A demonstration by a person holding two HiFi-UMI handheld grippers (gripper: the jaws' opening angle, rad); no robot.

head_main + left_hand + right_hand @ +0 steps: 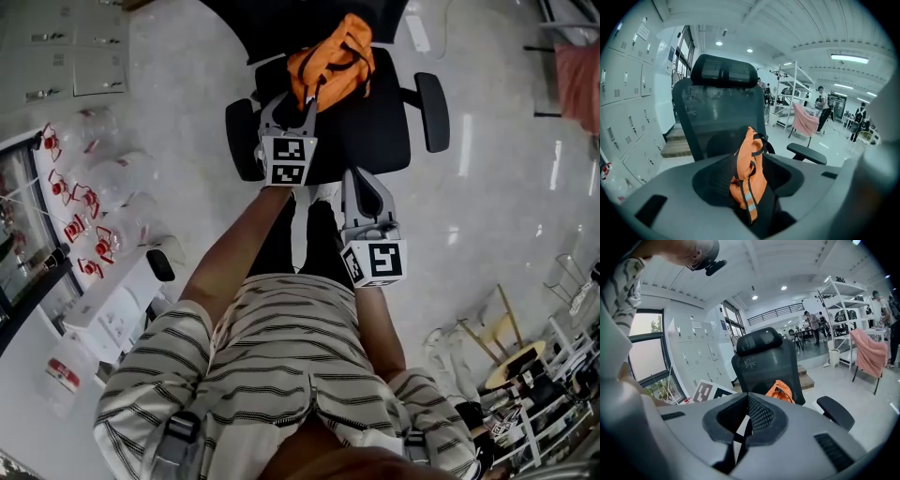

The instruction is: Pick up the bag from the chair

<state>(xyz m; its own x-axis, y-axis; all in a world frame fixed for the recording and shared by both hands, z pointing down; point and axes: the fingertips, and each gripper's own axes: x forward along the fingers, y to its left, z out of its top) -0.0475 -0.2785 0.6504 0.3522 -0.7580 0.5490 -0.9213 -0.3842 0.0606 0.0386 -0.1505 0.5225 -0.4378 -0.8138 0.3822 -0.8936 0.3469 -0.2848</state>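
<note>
An orange bag point(333, 61) with black straps lies on the seat of a black office chair point(380, 127). My left gripper point(305, 105) reaches over the seat's front edge up to the bag. In the left gripper view its jaws stand apart, with the bag point(750, 173) and a dangling strap in the gap and room at the side. My right gripper point(364, 183) hangs lower, in front of the chair and apart from it. Its jaws meet with nothing in them point(746, 427), and the bag point(780, 392) shows beyond on the chair point(764, 357).
Grey lockers point(66, 47) and clear containers with red labels point(84, 206) line the left side. The chair's armrests point(433, 111) stick out on both sides. A pink cloth point(805, 119) hangs on a rack, and people stand far off in the hall.
</note>
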